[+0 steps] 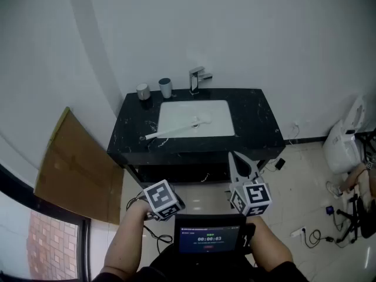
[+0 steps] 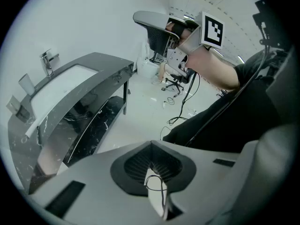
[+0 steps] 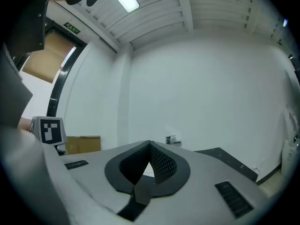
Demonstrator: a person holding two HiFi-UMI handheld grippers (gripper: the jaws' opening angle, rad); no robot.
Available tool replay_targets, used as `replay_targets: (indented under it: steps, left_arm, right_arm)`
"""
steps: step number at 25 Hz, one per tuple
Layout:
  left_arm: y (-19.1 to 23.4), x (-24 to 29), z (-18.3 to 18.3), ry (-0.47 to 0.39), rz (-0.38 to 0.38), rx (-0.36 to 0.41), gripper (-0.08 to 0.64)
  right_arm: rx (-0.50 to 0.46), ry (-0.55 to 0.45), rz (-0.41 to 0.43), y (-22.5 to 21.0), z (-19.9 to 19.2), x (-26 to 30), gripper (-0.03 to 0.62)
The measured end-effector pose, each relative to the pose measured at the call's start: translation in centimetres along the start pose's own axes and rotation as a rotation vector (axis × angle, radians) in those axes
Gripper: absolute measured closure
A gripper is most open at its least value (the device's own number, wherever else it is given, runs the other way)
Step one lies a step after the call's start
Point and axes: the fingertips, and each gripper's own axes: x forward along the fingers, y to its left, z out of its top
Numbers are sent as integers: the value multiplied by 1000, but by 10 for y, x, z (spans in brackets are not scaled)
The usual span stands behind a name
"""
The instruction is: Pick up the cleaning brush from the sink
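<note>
- Shows a white long-handled cleaning brush [image 1: 176, 130] lying slantwise in the white rectangular sink [image 1: 220, 125], upper middle of the head view, with the handle end out over the left rim onto the black marble desk [image 1: 258, 122].
- Places a chrome tap [image 1: 198, 78] behind the sink, a grey cup [image 1: 143, 91] and a blue-grey cup [image 1: 165, 87] to its left.
- Holds the left claw [image 2: 152, 145] closed and empty, at the bottom of the head view, well apart from the brush.
- Holds the right claw [image 3: 150, 145] closed and empty beside it.
</note>
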Motion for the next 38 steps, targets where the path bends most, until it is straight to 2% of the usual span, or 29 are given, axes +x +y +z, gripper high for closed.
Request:
replay_targets:
  steps: [11,16,23,28,31,34,38]
  left_arm:
    - [-11,-3,9,-44,-16,13,543]
    - [-16,-4,10,-37,6,12,543]
    - [-17,-10,21,-65,28,-8,543]
    - [-12,-21,35,-63,51,-14,543]
    - [-7,-37,50,-109,56,-24,543]
    - [10,-64,64,-190,71,-22,543]
    - [50,-111,59,-275,81,13,543]
  right_arm:
    - [-28,22,12,2,-1,-5,581]
    - [-16,-8,-1,-3,4,-11,581]
    - [27,8,14,-8,5,-14,581]
    - [-22,5,24,-17,8,-10,581]
    - [6,6,43,-21,6,1,581]
    - [12,2,52,-17,9,23,581]
    - [16,14,37,10,11,68,581]
